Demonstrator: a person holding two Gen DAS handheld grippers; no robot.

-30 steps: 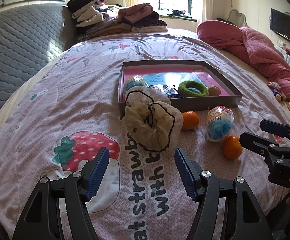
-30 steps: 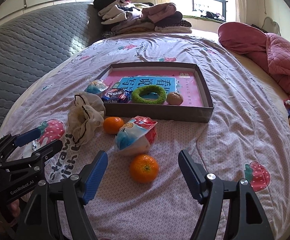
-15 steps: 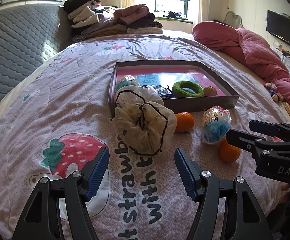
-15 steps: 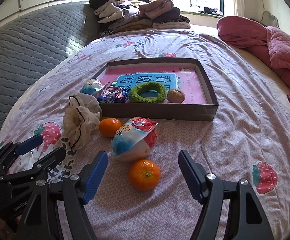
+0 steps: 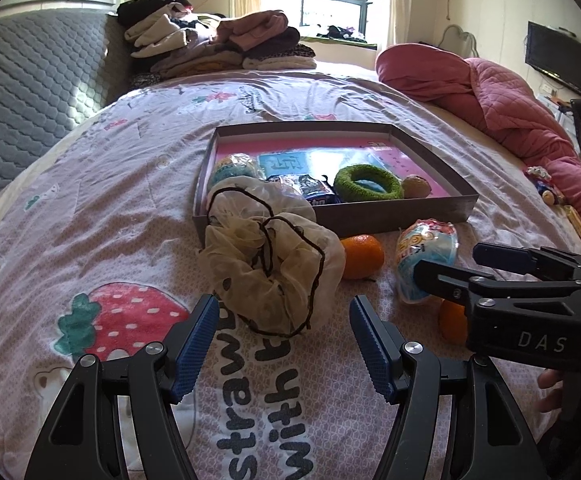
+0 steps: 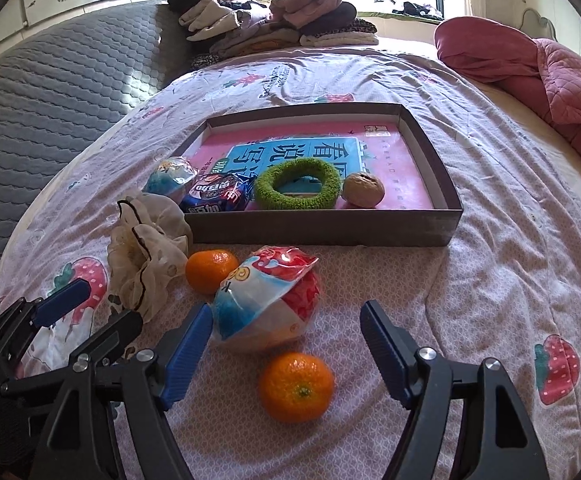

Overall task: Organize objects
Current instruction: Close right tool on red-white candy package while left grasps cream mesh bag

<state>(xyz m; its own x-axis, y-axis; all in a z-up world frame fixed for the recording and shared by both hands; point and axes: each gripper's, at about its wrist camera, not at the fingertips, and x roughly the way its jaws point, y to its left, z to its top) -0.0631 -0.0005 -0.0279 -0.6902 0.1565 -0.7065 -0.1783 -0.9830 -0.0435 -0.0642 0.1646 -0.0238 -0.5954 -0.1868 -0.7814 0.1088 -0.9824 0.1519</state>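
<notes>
Bed (image 6: 490, 240): tray (image 6: 322, 232), oranges (image 6: 296, 386), scrunchie (image 5: 266, 264).

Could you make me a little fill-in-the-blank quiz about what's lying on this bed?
1. The green ring lies inside the ____.
2. Right of the ring in the right wrist view sits a brown ____.
3. The number of oranges on the bedspread outside the box is ____.
4. The cream scrunchie is trimmed with a dark ____ edge.

Missing words: box; walnut; two; brown

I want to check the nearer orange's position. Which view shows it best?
The right wrist view: the nearer orange lies whole and unobstructed on the bedspread between the opening jaws. In the left wrist view only a sliver shows behind the right gripper.
</notes>
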